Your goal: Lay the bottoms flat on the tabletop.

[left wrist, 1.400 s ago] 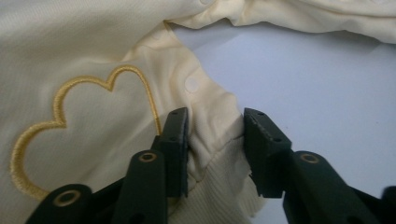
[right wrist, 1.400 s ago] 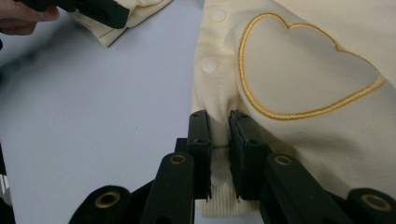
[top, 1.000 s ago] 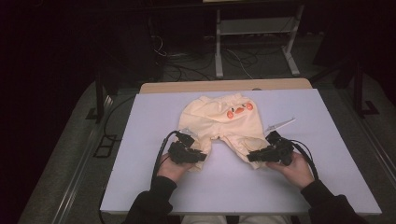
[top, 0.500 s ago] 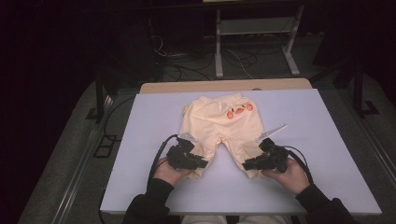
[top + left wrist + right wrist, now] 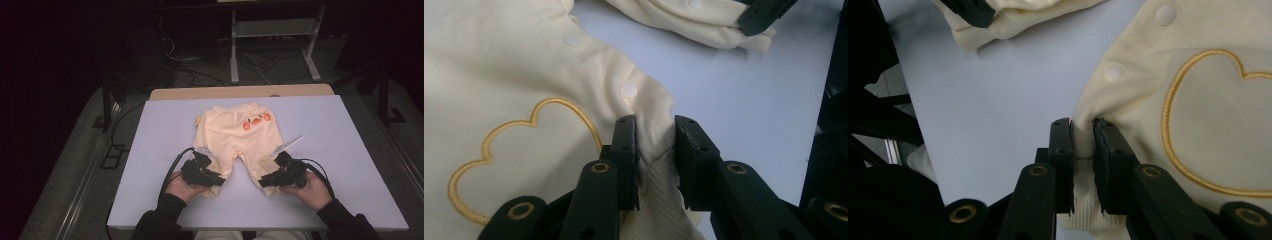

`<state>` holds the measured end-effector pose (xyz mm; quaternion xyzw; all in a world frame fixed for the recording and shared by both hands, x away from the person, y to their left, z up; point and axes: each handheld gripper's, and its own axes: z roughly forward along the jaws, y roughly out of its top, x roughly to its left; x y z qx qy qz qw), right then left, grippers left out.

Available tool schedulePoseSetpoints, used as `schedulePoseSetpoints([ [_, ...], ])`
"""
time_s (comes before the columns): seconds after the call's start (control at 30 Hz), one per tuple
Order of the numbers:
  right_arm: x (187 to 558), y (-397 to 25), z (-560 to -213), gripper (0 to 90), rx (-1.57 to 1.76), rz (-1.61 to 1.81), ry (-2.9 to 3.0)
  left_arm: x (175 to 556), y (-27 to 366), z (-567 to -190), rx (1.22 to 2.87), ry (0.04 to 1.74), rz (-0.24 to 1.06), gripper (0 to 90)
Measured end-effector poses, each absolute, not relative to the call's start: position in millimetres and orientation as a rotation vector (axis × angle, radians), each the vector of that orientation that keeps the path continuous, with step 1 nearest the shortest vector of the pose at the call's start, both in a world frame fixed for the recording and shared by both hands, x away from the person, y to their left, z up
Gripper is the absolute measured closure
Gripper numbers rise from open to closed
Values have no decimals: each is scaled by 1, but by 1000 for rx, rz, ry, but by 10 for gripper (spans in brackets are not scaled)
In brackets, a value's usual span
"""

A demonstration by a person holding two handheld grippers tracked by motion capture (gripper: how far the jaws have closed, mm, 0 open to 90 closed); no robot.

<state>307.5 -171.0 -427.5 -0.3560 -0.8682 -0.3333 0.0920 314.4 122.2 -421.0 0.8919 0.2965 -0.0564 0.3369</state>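
Pale yellow baby pants [image 5: 234,134] lie flat on the white table [image 5: 340,145], waist away from me, with an orange print near the waistband. My left gripper [image 5: 216,181] is shut on the cuff of the left leg [image 5: 655,131], next to snap buttons and a gold cloud outline [image 5: 519,150]. At the other leg, my right gripper [image 5: 264,183] is shut on the ribbed cuff [image 5: 1083,137], beside a gold heart outline [image 5: 1198,125]. Each gripper view also catches the other leg's cuff farther off, with the other gripper on it.
A wooden board [image 5: 240,92] runs along the table's far edge. Behind it stand a white metal frame [image 5: 272,45] and cables on the dark floor. Bare table surface lies on both sides of the pants.
Both hands have drawn back toward the table's near edge with the leg cuffs, and the pants have slid and stretched toward me.
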Motion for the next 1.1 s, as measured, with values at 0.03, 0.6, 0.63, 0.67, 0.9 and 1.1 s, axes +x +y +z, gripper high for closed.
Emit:
schedulePoseSetpoints([
  [0.03,307,-171,-427,780,-1057,-989,-2576,314,122,-421,2325,773,-148,704],
  [0.6,302,-167,-428,724,-1027,-976,-2535,309,126,-422,2321,771,-164,613],
  [0.63,302,-167,-428,696,-1020,-984,-2539,309,126,-422,2316,770,-167,581],
  [0.67,301,-167,-427,675,-1016,-993,-2547,309,127,-422,2306,771,-165,556],
  [0.9,300,-169,-421,474,-1043,-1065,-2613,309,132,-415,2235,772,-114,364],
  [1.1,307,-182,-407,223,-1130,-1169,-2613,311,137,-407,2160,773,-18,148],
])
